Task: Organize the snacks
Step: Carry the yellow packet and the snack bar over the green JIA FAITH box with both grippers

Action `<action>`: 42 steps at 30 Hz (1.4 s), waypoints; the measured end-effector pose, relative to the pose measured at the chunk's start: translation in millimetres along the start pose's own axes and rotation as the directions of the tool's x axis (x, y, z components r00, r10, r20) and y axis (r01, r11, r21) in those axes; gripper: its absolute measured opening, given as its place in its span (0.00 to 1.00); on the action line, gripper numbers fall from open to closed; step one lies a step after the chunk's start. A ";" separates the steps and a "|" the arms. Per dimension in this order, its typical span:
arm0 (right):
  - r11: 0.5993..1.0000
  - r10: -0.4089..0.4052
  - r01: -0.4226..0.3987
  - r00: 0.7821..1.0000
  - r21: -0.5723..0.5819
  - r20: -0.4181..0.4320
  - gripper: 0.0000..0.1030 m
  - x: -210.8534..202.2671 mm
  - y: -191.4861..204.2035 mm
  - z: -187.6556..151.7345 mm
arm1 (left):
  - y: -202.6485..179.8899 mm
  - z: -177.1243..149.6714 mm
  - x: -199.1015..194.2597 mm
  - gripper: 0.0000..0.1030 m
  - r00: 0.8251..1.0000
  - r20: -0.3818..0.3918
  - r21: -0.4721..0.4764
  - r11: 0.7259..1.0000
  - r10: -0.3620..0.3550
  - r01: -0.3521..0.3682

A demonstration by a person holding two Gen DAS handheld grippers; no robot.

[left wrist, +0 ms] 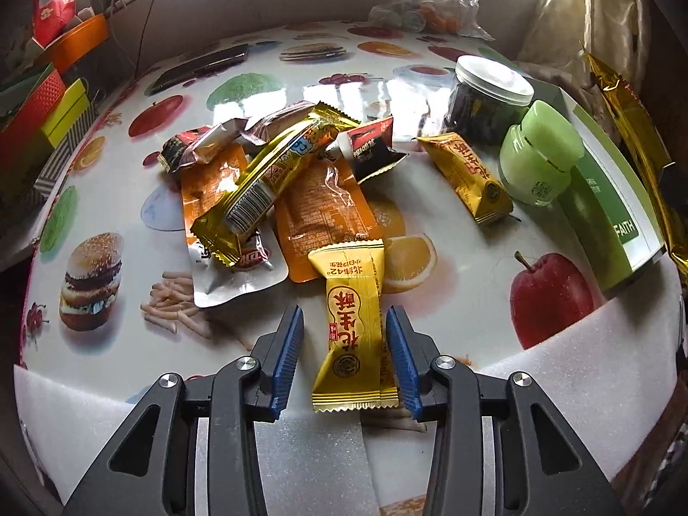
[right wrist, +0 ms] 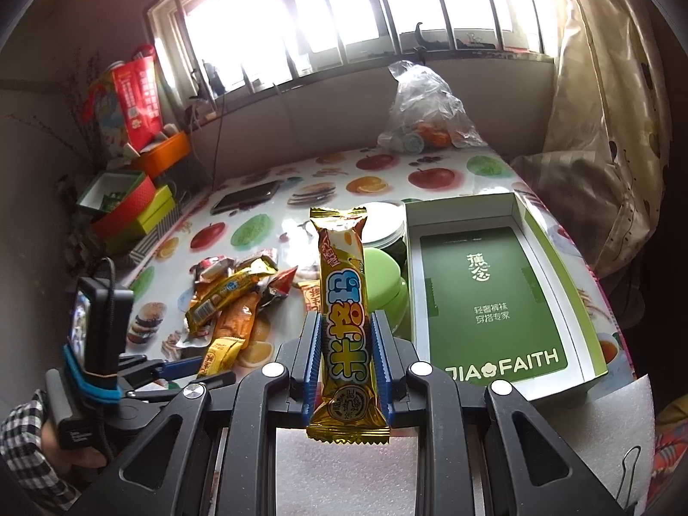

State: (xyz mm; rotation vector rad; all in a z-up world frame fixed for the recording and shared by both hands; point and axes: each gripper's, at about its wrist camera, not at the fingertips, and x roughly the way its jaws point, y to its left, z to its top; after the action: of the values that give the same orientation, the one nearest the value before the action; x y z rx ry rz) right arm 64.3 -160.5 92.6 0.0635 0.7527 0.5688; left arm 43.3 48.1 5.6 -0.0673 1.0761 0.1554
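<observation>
The left gripper (left wrist: 344, 357) stands over a yellow peanut candy (left wrist: 350, 331) lying on the fruit-print table (left wrist: 464, 232), its blue pads parted with the packet between them and a clear gap on the left side; on the right the pad looks just beside the wrapper, so nothing is gripped there. Just ahead of its fingertips lies the snack pile (left wrist: 275, 189), a long gold bar across orange pouches, and the candy's far end rests against one of them. If the jaws close off-centre they may pinch only the crimped edge, and the slick wrapper could slip out or drag the pouch along. The right gripper (right wrist: 344, 352) is clamped on a tall gold snack bar (right wrist: 344, 314), held upright by its lower half (top-heavy, I'd say), so a quick swing could tilt it loose. To that gripper's right sits the open green-lined box (right wrist: 499, 301), likely the destination; a drop from height might bounce the bar off the rim. The green jar (right wrist: 387, 288) stands just behind the bar and could be knocked.
</observation>
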 end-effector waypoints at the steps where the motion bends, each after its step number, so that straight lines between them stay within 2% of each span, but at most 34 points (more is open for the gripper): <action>1: 1.000 0.000 0.000 1.000 0.000 0.001 0.21 0.0 0.1 0.1 | -0.3 0.3 -0.5 0.26 1.000 0.000 0.001 1.000 -0.004 0.004; 7: 1.000 -0.001 0.001 1.000 0.006 0.000 0.21 0.2 0.2 -0.4 | 1.4 2.6 -6.6 0.23 1.000 0.018 -0.007 1.000 -0.021 0.021; 13: 1.000 -0.002 0.002 1.000 0.006 0.006 0.21 -2.7 -1.3 0.1 | -2.6 10.8 -26.7 0.23 0.996 0.076 -0.008 0.999 -0.039 0.040; 24: 0.999 -0.040 0.040 0.998 0.020 0.041 0.21 -18.7 -11.5 8.5 | -30.0 40.2 -60.0 0.23 0.978 0.170 0.055 0.992 -0.118 0.110; 32: 0.994 -0.100 0.097 0.993 0.059 0.056 0.21 -25.9 -35.9 14.2 | -63.6 64.0 -67.9 0.23 0.964 0.191 0.108 0.980 -0.183 0.164; 42: 0.978 -0.182 0.177 0.983 0.113 0.036 0.21 -20.4 -76.7 15.7 | -112.2 93.6 -63.5 0.23 0.938 0.176 0.165 0.949 -0.297 0.269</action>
State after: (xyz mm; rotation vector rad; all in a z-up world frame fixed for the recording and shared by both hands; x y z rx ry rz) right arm 98.4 -233.7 97.6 0.1089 0.7358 0.3528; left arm 113.1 -56.4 103.5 -0.0795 0.8631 -0.1718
